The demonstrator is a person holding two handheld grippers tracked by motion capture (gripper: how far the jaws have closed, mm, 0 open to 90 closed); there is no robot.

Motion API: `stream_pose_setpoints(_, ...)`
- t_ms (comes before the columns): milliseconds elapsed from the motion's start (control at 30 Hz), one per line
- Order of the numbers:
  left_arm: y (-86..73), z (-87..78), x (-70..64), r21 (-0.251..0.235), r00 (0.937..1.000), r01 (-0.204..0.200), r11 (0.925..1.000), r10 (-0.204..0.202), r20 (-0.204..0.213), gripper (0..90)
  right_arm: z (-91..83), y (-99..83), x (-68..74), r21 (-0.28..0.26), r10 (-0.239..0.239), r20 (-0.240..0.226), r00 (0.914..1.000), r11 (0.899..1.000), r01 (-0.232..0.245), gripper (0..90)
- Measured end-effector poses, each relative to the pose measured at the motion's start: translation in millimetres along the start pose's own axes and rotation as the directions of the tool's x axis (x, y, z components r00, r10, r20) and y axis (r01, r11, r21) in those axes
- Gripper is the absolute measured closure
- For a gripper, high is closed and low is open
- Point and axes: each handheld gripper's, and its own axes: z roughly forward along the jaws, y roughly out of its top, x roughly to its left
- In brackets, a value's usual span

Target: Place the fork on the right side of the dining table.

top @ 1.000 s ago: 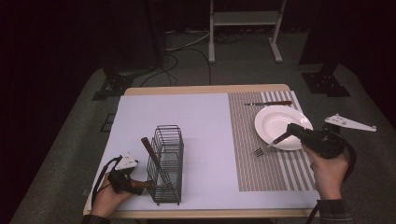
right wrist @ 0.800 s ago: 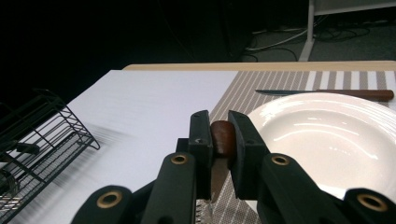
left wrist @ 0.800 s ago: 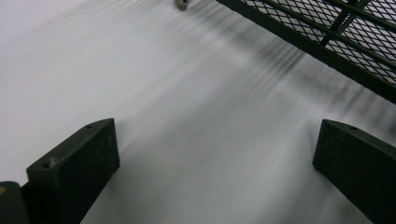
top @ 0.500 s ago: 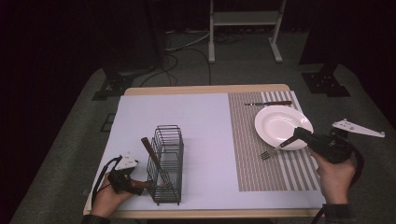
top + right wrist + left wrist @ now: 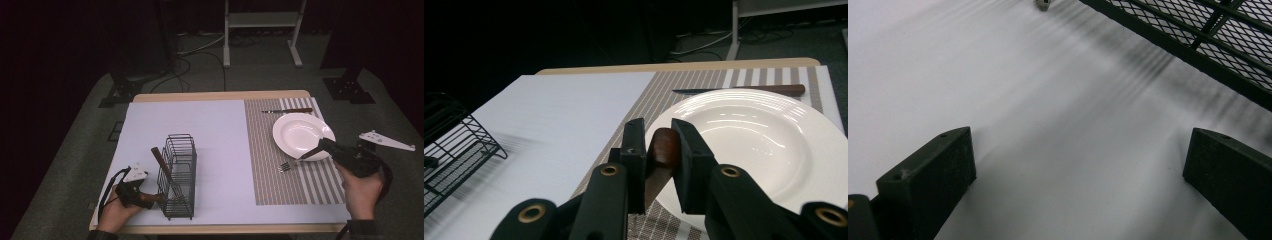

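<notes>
fork (image 5: 292,162): silver tines, brown wooden handle (image 5: 664,145); tilted, handle end raised over near-left rim of the plate, tines low by the striped mat
fork grip: handle clamped between jaws of right gripper (image 5: 320,148)
fork place: right half of table, just beside white plate, well apart from wire rack

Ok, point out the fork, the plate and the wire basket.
fork (image 5: 286,165), high view, on its tines.
plate (image 5: 300,134), high view, on its bare centre.
wire basket (image 5: 180,150), high view, on its upper wall.
</notes>
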Motion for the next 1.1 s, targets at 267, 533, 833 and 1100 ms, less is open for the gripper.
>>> stream_pose_setpoints(267, 0.0, 0.0, 0.0, 0.0, 1.0, 0.0, 1.0, 0.0, 0.0, 0.0, -1.8, -5.9, -9.1, 0.006, 0.016, 0.031, 0.9994, 1.0, -0.016, 73.0)
stream_pose_setpoints(533, 0.0, 0.0, 0.0, 0.0, 1.0, 0.0, 1.0, 0.0, 0.0, 0.0, -2.8, -11.9, -16.5, 0.017, 0.018, 0.069, 0.9974, 1.0, -0.02, 68.9)
stream_pose_setpoints(833, 0.0, 0.0, 0.0, 0.0, 1.0, 0.0, 1.0, 0.0, 0.0, 0.0, -4.8, -18.3, -22.9, 0.035, 0.008, 0.107, 0.9942, 0.999, -0.012, 65.8)
stream_pose_setpoints(1100, 0.1, 0.0, 0.1, 0.0, 1.0, -0.001, 1.0, 0.001, -0.001, 0.0, -4.8, -24.3, -28.5, 0.056, -0.005, 0.15, 0.9886, 0.998, -0.004, 61.6)
